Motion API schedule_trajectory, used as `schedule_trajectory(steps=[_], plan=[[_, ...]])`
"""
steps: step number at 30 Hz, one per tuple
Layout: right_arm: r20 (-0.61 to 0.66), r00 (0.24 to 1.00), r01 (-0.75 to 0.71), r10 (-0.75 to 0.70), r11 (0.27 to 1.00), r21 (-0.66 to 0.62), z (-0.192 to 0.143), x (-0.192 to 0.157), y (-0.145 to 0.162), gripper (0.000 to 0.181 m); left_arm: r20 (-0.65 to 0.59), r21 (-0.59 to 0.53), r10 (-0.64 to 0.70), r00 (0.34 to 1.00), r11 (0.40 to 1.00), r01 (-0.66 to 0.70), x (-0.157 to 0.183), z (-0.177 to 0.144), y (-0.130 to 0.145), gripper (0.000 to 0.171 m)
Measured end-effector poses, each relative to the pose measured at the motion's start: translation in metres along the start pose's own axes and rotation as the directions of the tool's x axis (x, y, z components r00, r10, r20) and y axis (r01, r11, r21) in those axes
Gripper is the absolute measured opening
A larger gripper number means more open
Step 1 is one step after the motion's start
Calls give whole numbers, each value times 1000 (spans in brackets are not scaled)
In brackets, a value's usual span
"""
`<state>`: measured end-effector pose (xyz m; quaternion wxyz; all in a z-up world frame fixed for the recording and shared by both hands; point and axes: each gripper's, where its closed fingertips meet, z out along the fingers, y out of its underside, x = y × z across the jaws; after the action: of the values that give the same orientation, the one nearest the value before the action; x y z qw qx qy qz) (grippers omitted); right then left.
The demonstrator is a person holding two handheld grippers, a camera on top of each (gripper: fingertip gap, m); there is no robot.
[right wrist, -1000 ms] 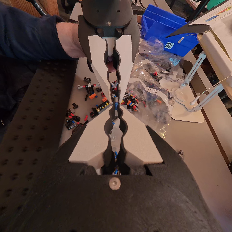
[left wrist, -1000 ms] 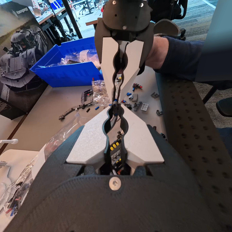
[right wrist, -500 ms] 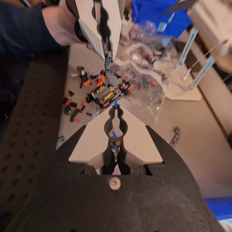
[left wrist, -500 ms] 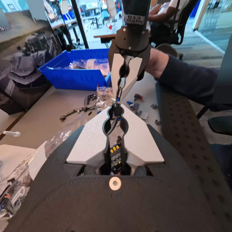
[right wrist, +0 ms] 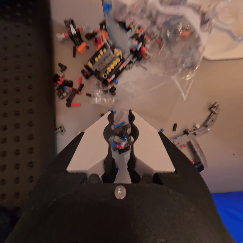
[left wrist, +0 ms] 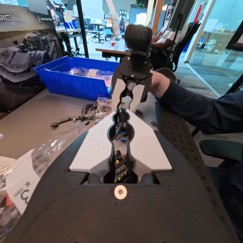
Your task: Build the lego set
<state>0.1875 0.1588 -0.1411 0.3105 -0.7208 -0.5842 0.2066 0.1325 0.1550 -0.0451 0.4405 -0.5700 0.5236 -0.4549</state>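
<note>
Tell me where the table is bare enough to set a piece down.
Bare: the table between blue bin, box and grey arm; also between the bag and that arm. Crowded: loose pieces and the engine build beside the mat. The left gripper holds a pin.

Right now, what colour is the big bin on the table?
Blue. The bin shows best in the left wrist view.

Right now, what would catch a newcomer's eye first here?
Probably the left gripper, shut on a small grey piece, with the right gripper just beyond it. Below, a black engine block with yellow studs lies among scattered pieces, and a blue bin stands behind.
</note>
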Motion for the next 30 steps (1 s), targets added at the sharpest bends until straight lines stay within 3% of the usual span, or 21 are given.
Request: schedule_trajectory(steps=[4, 9, 14, 20, 23, 26, 30], plan=[[30, 1000, -2, -5, 973, 231, -12, -8, -50, 30, -49, 47, -40, 998, 998, 42, 6, 7, -6, 6], [42, 998, 21, -38, 937, 348, -8, -18, -82, 36, -63, 57, -56, 996, 997, 59, 9, 13, -6, 6], [26, 999, 33, -45, 929, 369, -8, -17, -87, 4, -76, 73, -70, 995, 994, 76, 9, 16, -7, 6], [69, 997, 7, -38, 915, 403, -13, -22, -90, 4, -118, 113, -117, 986, 985, 131, 11, 13, -14, 6], [68, 997, 8, -37, 922, 387, -9, -22, -89, 17, -134, 147, -143, 981, 976, 162, 9, 8, -19, 6], [42, 997, 39, -58, 929, 369, -6, -21, -87, 0, -136, 149, -153, 979, 974, 173, 9, 8, -19, 6], [32, 997, 60, -76, 930, 363, -7, -23, -86, 0, -140, 150, -165, 976, 971, 185, 8, 8, -19, 7]])
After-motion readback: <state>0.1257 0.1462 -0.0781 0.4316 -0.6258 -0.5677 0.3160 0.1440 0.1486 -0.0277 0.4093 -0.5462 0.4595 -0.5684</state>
